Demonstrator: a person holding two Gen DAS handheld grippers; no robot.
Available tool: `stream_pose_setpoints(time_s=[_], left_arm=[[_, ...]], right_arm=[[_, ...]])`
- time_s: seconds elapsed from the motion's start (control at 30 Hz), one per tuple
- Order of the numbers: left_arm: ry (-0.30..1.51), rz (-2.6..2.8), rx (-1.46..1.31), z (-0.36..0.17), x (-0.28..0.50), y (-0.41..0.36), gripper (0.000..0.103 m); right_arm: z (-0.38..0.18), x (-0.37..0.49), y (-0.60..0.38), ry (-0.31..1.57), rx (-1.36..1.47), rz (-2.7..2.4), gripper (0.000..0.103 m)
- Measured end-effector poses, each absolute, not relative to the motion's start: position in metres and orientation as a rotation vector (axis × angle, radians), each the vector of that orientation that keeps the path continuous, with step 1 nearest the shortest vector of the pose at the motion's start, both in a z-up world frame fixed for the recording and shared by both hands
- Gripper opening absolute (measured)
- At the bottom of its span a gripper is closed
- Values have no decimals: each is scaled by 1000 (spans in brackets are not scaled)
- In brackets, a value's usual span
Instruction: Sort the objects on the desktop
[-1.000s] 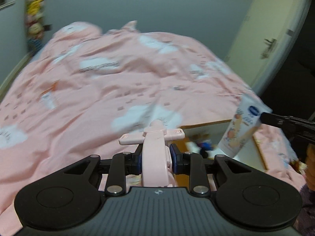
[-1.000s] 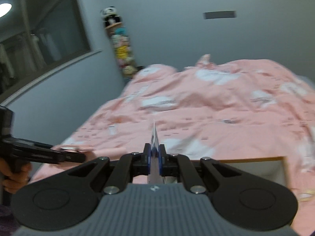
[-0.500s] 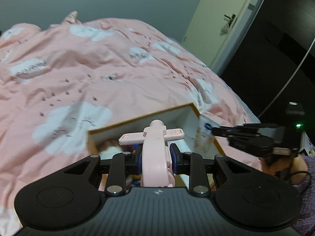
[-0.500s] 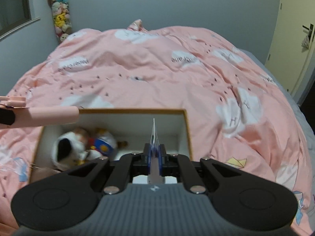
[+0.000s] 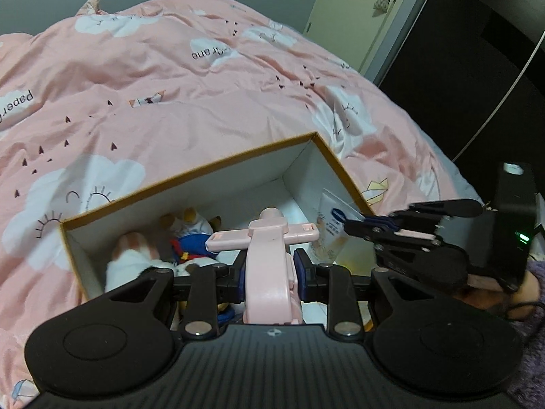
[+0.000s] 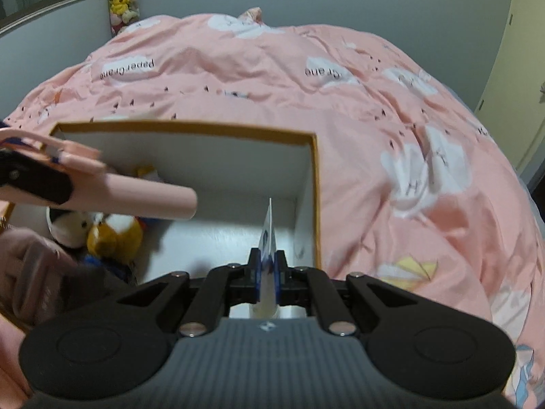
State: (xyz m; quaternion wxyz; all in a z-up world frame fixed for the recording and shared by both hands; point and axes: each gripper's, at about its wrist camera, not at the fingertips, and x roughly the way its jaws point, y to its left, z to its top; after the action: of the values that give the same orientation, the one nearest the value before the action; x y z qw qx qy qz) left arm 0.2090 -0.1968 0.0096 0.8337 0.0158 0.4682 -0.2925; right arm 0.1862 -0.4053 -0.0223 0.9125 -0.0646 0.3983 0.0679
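We have both tools over the open box (image 5: 218, 165) that sits on the bed (image 5: 170, 78), and each one is carrying something. Our left tool (image 5: 269, 269) is clamped on the pink gadget (image 5: 269, 262), whose crossbar juts out past the fingertips above the box interior. Our right tool (image 6: 268, 271) is pinched nearly closed on the flat end of a white tube (image 6: 269, 225), which hangs inside the box near its right wall.

From here, we judge the main risk to be the two tools getting in each other's way: in the left wrist view the right tool sits just beside the pink gadget's crossbar, so a careless release could knock one item into the other. The tube is held only by its thin crimped edge, so it could slip or twist out before we choose to let go. The pink gadget could also land on the soft toys (image 6: 102, 231) bunched in the left part of the box and roll awkwardly.

Our count: one box, one tube, one pink gadget. The soft toys look like two or three; they overlap, so we cannot tell exactly.
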Motion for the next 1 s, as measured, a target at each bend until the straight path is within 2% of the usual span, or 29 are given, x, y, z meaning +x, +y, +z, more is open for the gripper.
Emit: stream_pose_setpoints(time_s=[0.27,0.33,0.37,0.63,1.0], left_arm=[[953,-686,175,-15,210,-233,31],[917,-702,238,-19,209,-243,31],[897,-709,268,-21,208,-249,31],[798,-814,442,-37,215,-285,31],[849,-840,623,-58,231,-301,31]], right_arm=[[-27,171,-406,891,-194,140,11],[-21,167,-410,870,-167,144,29],[-18,166,-411,857,-151,148,31],[-4,162,-415,823,-118,172,32],[-9,166,-424,839,-68,149,32]])
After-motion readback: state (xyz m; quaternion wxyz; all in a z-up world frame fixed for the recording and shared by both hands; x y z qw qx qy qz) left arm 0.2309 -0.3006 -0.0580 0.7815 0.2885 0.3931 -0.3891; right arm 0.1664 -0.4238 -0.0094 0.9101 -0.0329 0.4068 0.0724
